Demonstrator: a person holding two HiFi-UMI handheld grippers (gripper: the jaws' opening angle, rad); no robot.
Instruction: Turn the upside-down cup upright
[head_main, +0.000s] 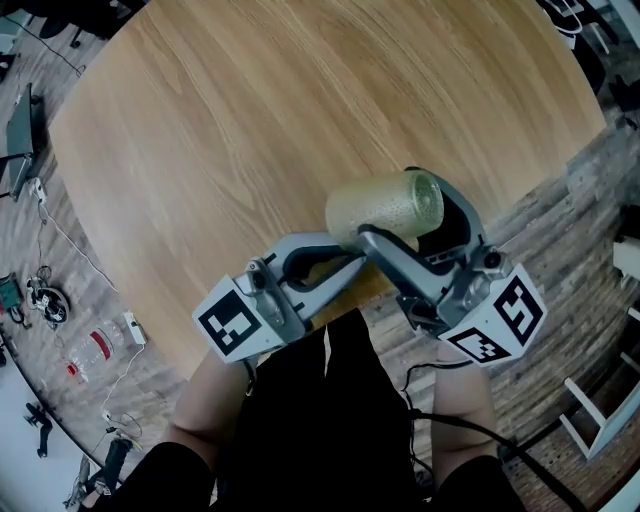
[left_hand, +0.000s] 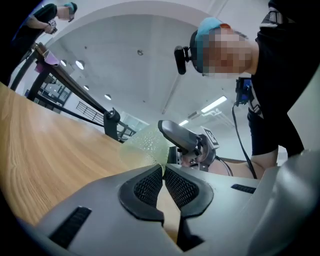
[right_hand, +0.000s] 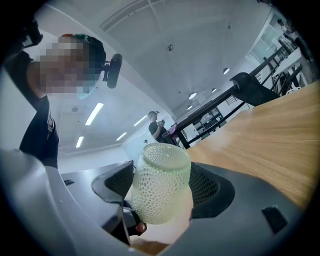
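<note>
**Pale green cup held on its side between two grey grippers**

Pale green and translucent, the pebbled cup (head_main: 380, 208) has a skin of small raised beads and a rounded, slightly tapering barrel shape. It lies on its side over the near edge of the round, light wood-grain table (head_main: 250, 120), with its long axis running left to right in the head view.

The right gripper (head_main: 400, 212), made of smooth grey moulded plastic, has its jaws spread wide around the cup's body. In the right gripper view its black, mesh-textured pads (right_hand: 207, 187) press on the beaded wall from both sides, and the cup (right_hand: 162, 187) fills the gap between them.

The left gripper (head_main: 345, 265) has the same grey shell and reaches in from the lower left, under the cup. In the left gripper view its ribbed black pads (left_hand: 182, 187) are pinched almost together. The cup's thin edge (left_hand: 142, 144) runs down into the slit between their tips, so the grip is narrow and takes only the wall.

Both grippers point roughly level and meet nose to nose in front of the person's black-clad torso (head_main: 320, 430). A bare forearm (head_main: 200, 410) comes up behind the left one, whose black-and-white marker cube (head_main: 235, 322) faces the head camera. The right gripper's marker cube (head_main: 497, 318) sits at the right, and a black cable (head_main: 450, 420) trails from that gripper.
</note>
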